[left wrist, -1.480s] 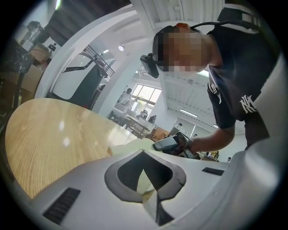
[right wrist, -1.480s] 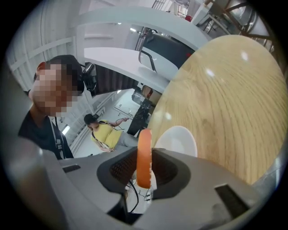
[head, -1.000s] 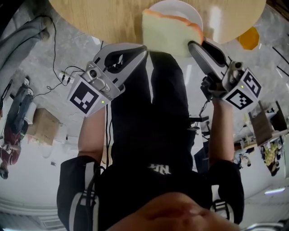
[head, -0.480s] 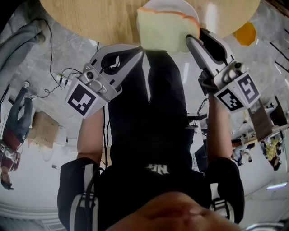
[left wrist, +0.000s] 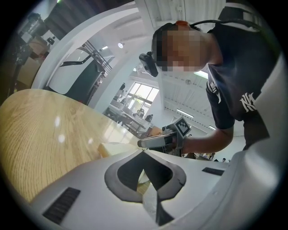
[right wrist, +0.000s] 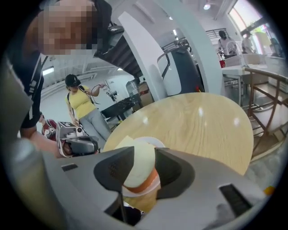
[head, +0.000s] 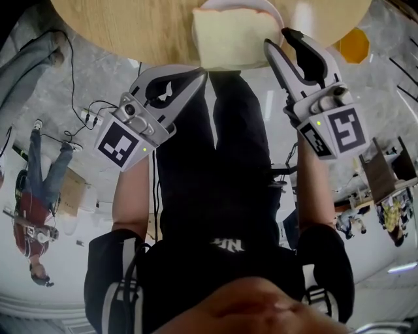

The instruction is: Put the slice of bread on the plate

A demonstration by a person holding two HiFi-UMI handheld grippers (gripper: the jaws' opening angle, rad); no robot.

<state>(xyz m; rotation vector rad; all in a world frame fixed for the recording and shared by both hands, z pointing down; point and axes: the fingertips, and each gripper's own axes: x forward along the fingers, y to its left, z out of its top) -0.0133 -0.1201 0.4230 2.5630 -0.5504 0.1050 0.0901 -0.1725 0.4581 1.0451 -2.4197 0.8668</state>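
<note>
On the plate [head: 275, 10], our bread slice [head: 228, 39] lies between the opening right tongs [head: 277, 38]; left tongs [head: 203, 74] closed, empty; we should withdraw next.

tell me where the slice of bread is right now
Head view, top centre: the slice of bread lies on the white plate at the near edge of the round wooden table.

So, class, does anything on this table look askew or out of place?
Yes: the slice of bread lies on the plate but sticks well out past its near rim, about to the edge of the table.
</note>
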